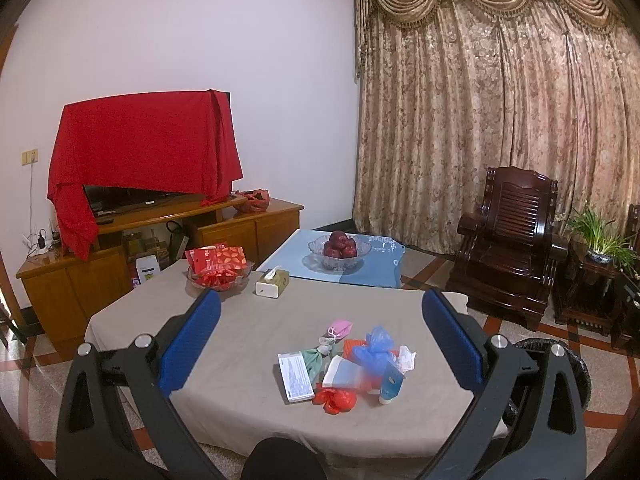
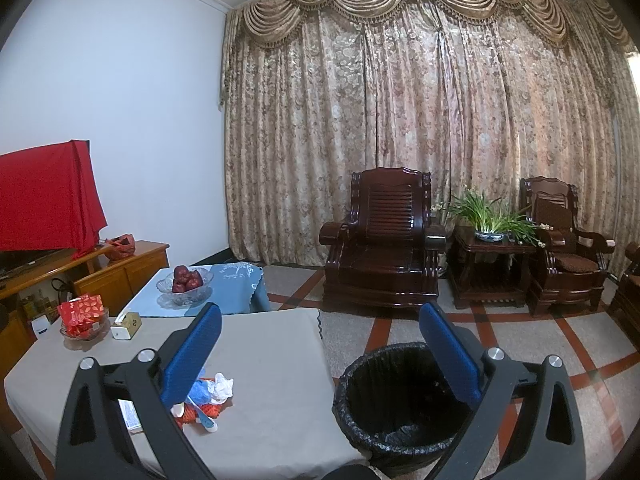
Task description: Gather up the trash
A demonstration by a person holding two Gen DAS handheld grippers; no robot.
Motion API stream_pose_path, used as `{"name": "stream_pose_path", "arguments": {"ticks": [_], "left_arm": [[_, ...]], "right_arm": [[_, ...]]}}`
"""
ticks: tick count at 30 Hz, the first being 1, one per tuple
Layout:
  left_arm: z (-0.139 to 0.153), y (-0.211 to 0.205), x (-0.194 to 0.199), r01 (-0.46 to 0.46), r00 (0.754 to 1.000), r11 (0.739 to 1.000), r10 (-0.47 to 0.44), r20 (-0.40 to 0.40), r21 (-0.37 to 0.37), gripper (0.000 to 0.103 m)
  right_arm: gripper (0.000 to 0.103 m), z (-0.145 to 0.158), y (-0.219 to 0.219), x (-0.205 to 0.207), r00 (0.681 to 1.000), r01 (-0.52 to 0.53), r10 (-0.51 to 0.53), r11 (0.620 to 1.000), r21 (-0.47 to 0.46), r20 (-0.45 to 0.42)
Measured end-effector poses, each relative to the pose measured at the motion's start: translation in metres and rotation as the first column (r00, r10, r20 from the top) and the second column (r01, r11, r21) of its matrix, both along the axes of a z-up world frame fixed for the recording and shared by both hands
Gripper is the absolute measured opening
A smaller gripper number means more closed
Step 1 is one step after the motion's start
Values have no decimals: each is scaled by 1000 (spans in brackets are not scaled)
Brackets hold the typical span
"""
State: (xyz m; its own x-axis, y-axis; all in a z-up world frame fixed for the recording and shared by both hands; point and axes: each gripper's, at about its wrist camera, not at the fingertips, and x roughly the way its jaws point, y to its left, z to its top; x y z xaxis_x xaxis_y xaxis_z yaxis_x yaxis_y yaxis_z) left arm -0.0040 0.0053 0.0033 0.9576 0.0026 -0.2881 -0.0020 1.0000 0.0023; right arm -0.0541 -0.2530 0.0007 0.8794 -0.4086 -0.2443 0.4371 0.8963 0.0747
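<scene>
So the trash pile (image 1: pixel 344 364) sits in the lower middle of the left wrist view, bunched on the grey tablecloth (image 1: pixel 248 344): a flat white printed packet (image 1: pixel 295 376) on the left edge, a crumpled red bag (image 1: pixel 335 399) at the near edge, a blue bag (image 1: pixel 378 346) on top, a white tissue wad (image 1: pixel 406 358) on the right and a small pink mask (image 1: pixel 340 327) at the far side. The left gripper (image 1: pixel 320 340) hangs above it with its fingers spread wide and nothing between them; the right gripper (image 2: pixel 320 352) is the same, wide and empty, framing the black-lined bin (image 2: pixel 400 396) in the lower right of its view, just beside the table edge. Nothing looks collected yet. I'd start with a puffy loose piece like the red bag or tissue, since those squash and pinch easily. Come straight down and close on one item only, otherwise the neighbours get dragged along. The flat packet looks awkward; probably slide it toward the table edge first. Leave the tissue box (image 1: pixel 273 283) and fruit bowl (image 1: pixel 339 251) in the upper middle alone.
</scene>
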Motion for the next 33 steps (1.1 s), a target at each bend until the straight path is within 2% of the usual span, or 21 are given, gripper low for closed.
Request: {"name": "stream_pose_path", "arguments": {"ticks": [21,23,27,33], "left_arm": [[1,6,3,-1,1000,1000,1,0,-2,98],[15,9,2,-4,1000,1000,4,-2,-4,98],[21,12,3,-7,1000,1000,6,-4,-5,98],[17,14,5,-7,1000,1000,7,-8,-4,98]], "right_arm": [[97,7,13,5,1000,-6,6,1000,-4,-2],[97,8,16,8,1000,-8,8,1000,-4,-5],[97,6,17,8,1000,-13,13,1000,-1,-11],[97,-2,13,8,1000,-20,20,1000,1,-16]]}}
